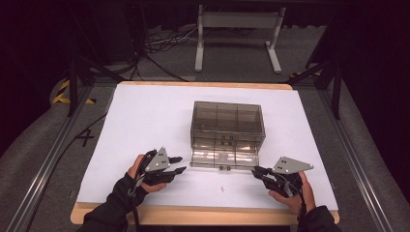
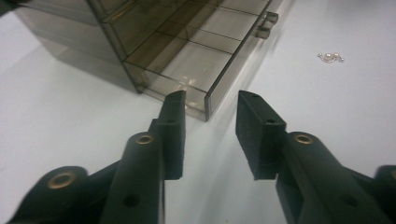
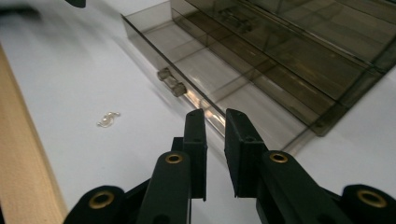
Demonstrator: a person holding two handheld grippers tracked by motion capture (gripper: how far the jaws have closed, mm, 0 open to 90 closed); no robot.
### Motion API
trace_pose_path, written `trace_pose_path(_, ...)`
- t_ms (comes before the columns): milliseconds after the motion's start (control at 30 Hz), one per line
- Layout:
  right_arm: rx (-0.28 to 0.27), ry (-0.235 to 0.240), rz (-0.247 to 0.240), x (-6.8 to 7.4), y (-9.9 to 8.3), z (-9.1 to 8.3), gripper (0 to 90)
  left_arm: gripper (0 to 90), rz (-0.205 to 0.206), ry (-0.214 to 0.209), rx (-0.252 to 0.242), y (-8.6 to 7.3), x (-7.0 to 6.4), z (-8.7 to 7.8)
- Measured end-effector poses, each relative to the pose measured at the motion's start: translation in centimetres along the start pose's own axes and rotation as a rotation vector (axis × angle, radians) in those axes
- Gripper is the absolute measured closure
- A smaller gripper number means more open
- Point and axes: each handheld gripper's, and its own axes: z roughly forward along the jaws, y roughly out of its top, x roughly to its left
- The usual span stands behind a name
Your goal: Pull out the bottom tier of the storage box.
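A smoky clear drawer box (image 1: 227, 123) stands in the middle of the white mat. Its bottom drawer (image 1: 225, 158) is pulled out toward me, and its compartments look empty. A tiny pearl-like trinket (image 1: 223, 189) lies on the mat in front of the drawer. My left gripper (image 1: 177, 165) rests left of the drawer, open and holding nothing. In the left gripper view the left gripper (image 2: 210, 100) points at the drawer's corner (image 2: 205, 100), with the trinket (image 2: 330, 57) off to the right. The right gripper (image 3: 215, 116) is only narrowly open and empty, near the drawer front (image 3: 187, 93) and its handle (image 3: 172, 83). The trinket (image 3: 108, 119) lies to its left.
The white mat (image 1: 145, 125) covers a wooden table whose front edge (image 1: 203, 216) is close to my hands. Metal rails (image 1: 43, 169) run along both sides. A white stand (image 1: 237, 29) and cables lie on the floor beyond.
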Motion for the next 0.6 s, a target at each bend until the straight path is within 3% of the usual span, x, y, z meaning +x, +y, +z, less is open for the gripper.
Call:
trace_pose_path(100, -0.004, 0.032, -0.014, 0.7, 0.2, 0.4, 79.0, 55.4, -0.025, 0.031, -0.024, -0.8, -0.3, -0.8)
trace_pose_path(200, -0.006, 0.058, -0.016, 1.2, 0.4, 0.8, 79.0, 49.2, -0.047, 0.034, -0.027, -1.3, -0.5, -1.0)
trace_pose_path(600, 0.051, 0.183, -0.095, 4.3, 1.5, 5.2, 79.1, 33.5, -0.062, 0.082, 0.029, -2.7, -0.8, -1.1)
